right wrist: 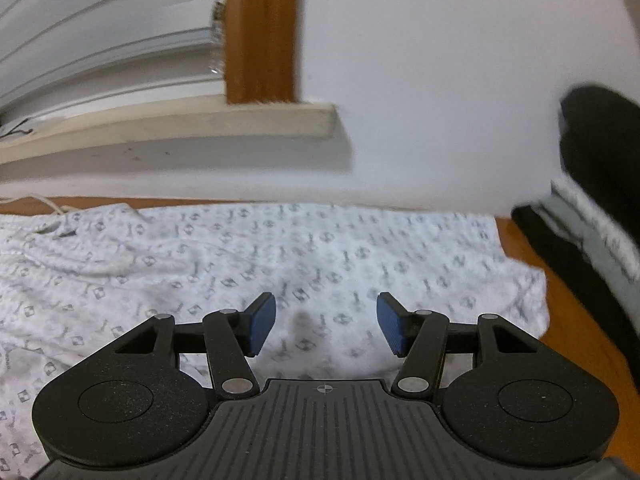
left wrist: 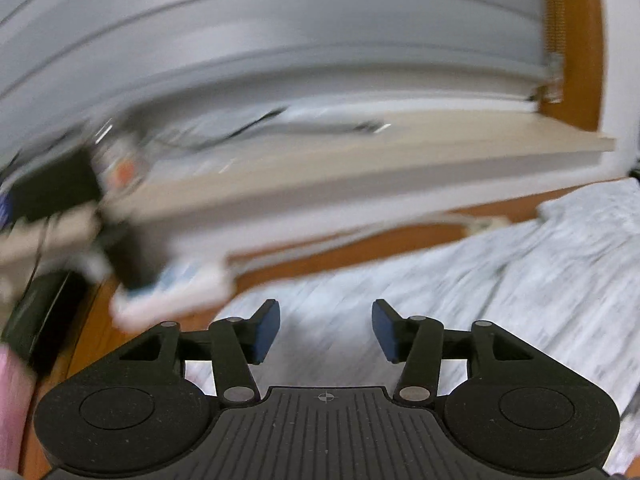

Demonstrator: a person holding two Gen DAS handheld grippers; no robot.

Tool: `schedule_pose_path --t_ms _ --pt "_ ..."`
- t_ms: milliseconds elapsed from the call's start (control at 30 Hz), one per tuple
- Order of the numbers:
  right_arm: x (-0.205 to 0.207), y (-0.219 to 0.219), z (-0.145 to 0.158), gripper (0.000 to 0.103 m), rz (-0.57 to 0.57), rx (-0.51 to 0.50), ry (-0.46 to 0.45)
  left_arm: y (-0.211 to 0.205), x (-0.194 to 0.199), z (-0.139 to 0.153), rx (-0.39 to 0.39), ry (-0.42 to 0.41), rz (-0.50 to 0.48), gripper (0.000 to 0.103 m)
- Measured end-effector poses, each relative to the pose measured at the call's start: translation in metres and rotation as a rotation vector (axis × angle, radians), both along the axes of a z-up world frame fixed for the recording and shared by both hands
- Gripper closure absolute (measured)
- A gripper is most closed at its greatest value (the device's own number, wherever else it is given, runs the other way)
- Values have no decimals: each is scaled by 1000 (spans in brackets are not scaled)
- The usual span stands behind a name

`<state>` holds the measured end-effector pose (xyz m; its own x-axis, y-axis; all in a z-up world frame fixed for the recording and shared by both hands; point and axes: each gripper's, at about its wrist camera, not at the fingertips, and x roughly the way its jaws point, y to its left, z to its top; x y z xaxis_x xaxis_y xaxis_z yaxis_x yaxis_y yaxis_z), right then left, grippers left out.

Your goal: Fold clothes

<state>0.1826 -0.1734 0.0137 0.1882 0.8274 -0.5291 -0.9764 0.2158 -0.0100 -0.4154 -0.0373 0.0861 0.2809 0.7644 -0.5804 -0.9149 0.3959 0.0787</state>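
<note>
A white garment with a small grey print (right wrist: pixel 280 256) lies spread on the orange-brown table (right wrist: pixel 576 312), its right edge near the table's right side. In the left wrist view the same garment (left wrist: pixel 500 292) shows blurred, running off to the right. My left gripper (left wrist: pixel 326 330) hangs open above the garment's left part, nothing between its blue pads. Over the garment's near middle, my right gripper (right wrist: pixel 326 326) is open too, also holding nothing.
A stack of folded dark and grey clothes (right wrist: pixel 592 240) sits at the table's right end. Behind the table run a pale window sill (right wrist: pixel 180 128) and white blinds (right wrist: pixel 100 32). Blurred dark and white objects (left wrist: pixel 132 248) crowd the left. A pink sleeve (left wrist: pixel 12 404) shows at far left.
</note>
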Motion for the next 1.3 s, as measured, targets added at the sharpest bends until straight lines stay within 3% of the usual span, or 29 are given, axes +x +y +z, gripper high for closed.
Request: schedule_pose_path --t_ms 167,333,400,467,500,667,867,933,1000,1133,1233,1300 --pt "7 -3 -11 44 -49 -27 20 -32 -32 -14 -34 -44 35 39" --pt "7 -1 -13 43 -60 -53 22 -49 -34 -30 -58 -63 54 39" --pt "5 1 -14 40 -58 -60 13 -54 -34 -35 -56 -55 58 50" --pt "5 3 -15 39 -57 -63 9 -59 -35 -39 -51 -51 63 95" --pt "5 2 -15 39 -58 -62 13 -65 -39 -35 -36 -61 67 99" --pt "8 2 -15 38 -61 -59 29 -103 -65 -8 6 -46 71 99" --pt "8 2 -15 38 -60 -60 29 -155 -111 8 -124 -30 47 98" --pt "8 2 -15 38 -59 -61 30 -164 -120 11 -123 -2 69 98" --pt "8 2 -15 36 -56 -60 33 -162 -126 16 -119 12 83 98" --pt "8 3 -15 34 -53 -62 32 -146 -122 29 -79 17 85 85" --pt "7 3 -16 34 -54 -63 30 -122 -109 29 -70 10 75 84" --pt "8 3 -16 34 -53 -63 30 -103 -98 26 -70 3 66 72"
